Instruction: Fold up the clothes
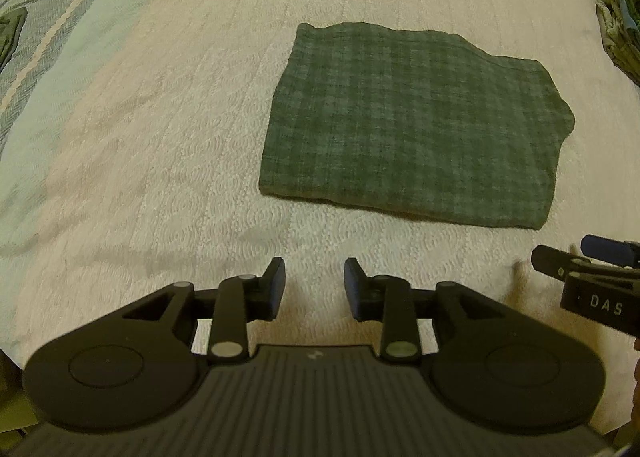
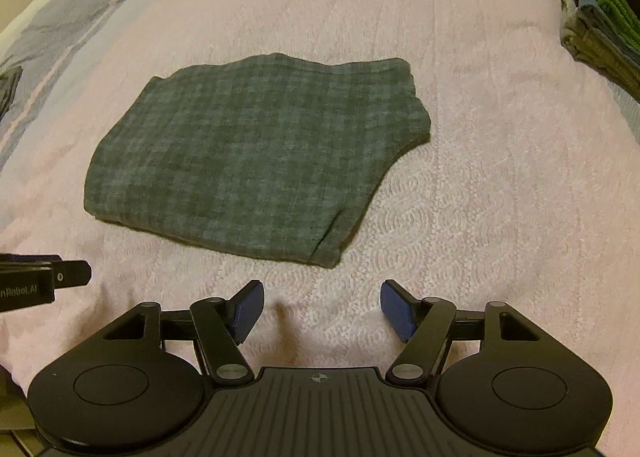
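Note:
A green checked garment (image 1: 412, 125) lies folded into a flat rectangle on the pale bedspread (image 1: 180, 137). It also shows in the right wrist view (image 2: 256, 157). My left gripper (image 1: 315, 285) is open and empty, held short of the garment's near edge and to its left. My right gripper (image 2: 322, 309) is open and empty, just short of the garment's near right corner. The right gripper's side shows at the right edge of the left wrist view (image 1: 592, 277). The left gripper's side shows at the left edge of the right wrist view (image 2: 44, 281).
A stack of folded clothes (image 2: 604, 29) sits at the bed's far right, also seen in the left wrist view (image 1: 624, 25). A striped blue-grey sheet (image 1: 52, 17) covers the far left, with a dark item (image 1: 10, 31) on it.

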`<state>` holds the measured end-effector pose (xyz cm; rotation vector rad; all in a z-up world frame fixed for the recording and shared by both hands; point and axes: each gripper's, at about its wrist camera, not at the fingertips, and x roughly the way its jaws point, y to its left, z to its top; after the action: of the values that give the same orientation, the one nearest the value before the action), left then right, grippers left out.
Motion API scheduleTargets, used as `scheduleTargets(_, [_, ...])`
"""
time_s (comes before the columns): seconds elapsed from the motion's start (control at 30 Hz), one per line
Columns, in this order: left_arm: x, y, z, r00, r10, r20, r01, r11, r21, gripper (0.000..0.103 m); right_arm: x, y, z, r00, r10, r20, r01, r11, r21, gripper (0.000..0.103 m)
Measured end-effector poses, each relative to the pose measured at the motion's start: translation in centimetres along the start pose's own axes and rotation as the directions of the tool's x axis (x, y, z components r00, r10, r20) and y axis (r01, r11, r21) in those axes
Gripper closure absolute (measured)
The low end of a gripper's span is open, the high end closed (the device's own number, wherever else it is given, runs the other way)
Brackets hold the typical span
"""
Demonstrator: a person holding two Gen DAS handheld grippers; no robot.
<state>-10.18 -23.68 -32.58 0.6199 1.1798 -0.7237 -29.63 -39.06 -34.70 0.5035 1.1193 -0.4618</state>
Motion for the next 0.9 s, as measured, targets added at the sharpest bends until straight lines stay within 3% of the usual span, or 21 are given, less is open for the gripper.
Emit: scheduleTargets(0.9, [1.1, 2.7, 0.5, 0.998, -0.060, 0.012, 0.060, 0.998, 0.016, 0.072, 0.8, 1.5, 1.6, 0.999, -0.026, -0.036, 0.027, 0.999, 0.020, 0.035])
